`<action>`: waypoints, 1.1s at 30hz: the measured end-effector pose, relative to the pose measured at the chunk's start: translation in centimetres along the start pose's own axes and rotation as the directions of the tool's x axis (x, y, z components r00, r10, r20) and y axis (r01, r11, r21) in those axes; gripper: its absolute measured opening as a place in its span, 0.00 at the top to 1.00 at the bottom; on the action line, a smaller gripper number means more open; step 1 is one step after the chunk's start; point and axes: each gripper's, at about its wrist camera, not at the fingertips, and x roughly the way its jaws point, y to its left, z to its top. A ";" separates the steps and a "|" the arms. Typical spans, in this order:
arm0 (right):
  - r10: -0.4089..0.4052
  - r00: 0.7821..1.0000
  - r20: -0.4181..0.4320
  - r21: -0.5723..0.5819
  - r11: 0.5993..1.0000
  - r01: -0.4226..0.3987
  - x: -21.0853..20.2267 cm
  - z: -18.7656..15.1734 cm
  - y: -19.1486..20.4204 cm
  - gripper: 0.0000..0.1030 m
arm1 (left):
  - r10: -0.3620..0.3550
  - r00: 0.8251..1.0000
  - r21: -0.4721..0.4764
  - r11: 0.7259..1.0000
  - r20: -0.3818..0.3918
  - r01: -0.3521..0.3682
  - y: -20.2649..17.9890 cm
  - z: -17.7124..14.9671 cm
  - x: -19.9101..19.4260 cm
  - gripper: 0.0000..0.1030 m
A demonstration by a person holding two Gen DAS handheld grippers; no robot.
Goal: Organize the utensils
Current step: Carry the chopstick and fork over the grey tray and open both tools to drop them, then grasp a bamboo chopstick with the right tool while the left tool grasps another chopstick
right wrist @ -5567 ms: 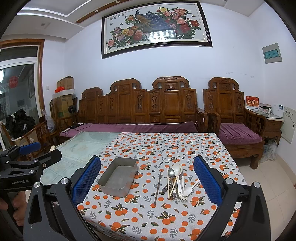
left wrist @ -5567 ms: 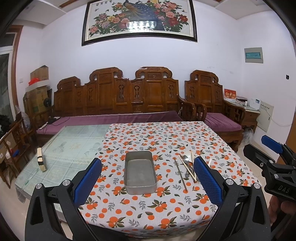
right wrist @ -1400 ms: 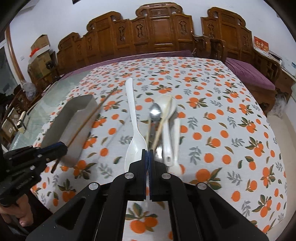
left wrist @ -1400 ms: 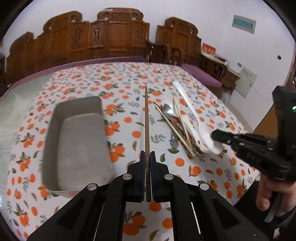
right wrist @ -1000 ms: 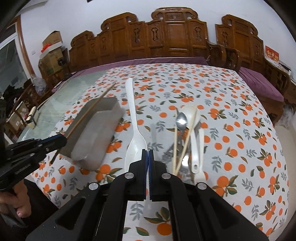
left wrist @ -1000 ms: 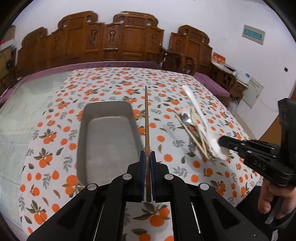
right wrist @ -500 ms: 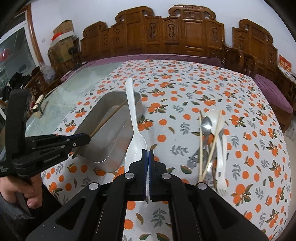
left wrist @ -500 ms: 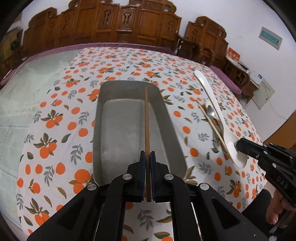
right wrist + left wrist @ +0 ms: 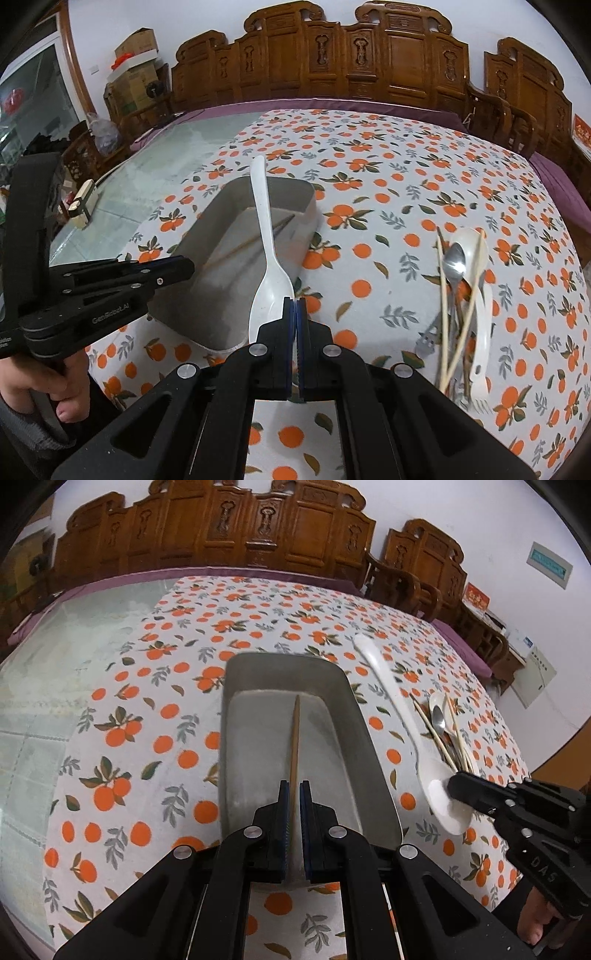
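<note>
Grippers both tilt steeply down toward the orange-print tablecloth [image 9: 155, 716]. In the left wrist view, the left gripper [image 9: 294, 794] sits at lower centre with its jaws clamped on a brown chopstick [image 9: 294, 738], whose long axis runs straight up the frame away from the jaws, its far tip over the floor of the metal tray [image 9: 258, 738]. In the right wrist view, the right gripper [image 9: 294, 310] at lower centre is closed on the bowl edge of a white plastic spoon [image 9: 264, 236]; the handle points up the frame, crossing above the tray's near right part. At the left edge a hand [image 9: 48, 384] grips the other tool's handle. Remaining utensils [image 9: 461, 295] lie heaped at right of frame.
</note>
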 end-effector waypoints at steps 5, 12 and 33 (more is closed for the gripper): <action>-0.003 1.000 -0.008 -0.008 1.000 0.003 1.2 0.9 1.1 0.98 | 0.001 1.000 -0.017 1.000 0.029 0.000 0.8 0.5 -1.2 0.96; 0.027 0.999 -0.040 0.041 0.999 -0.026 3.2 1.9 1.9 0.98 | 0.031 0.994 -0.024 0.999 0.105 -0.028 2.2 1.1 -4.1 0.96; -0.017 0.995 0.099 -0.035 0.999 0.021 -2.2 0.1 -5.1 0.86 | 0.010 0.993 0.040 0.999 0.115 -0.015 -1.2 0.9 -3.5 0.70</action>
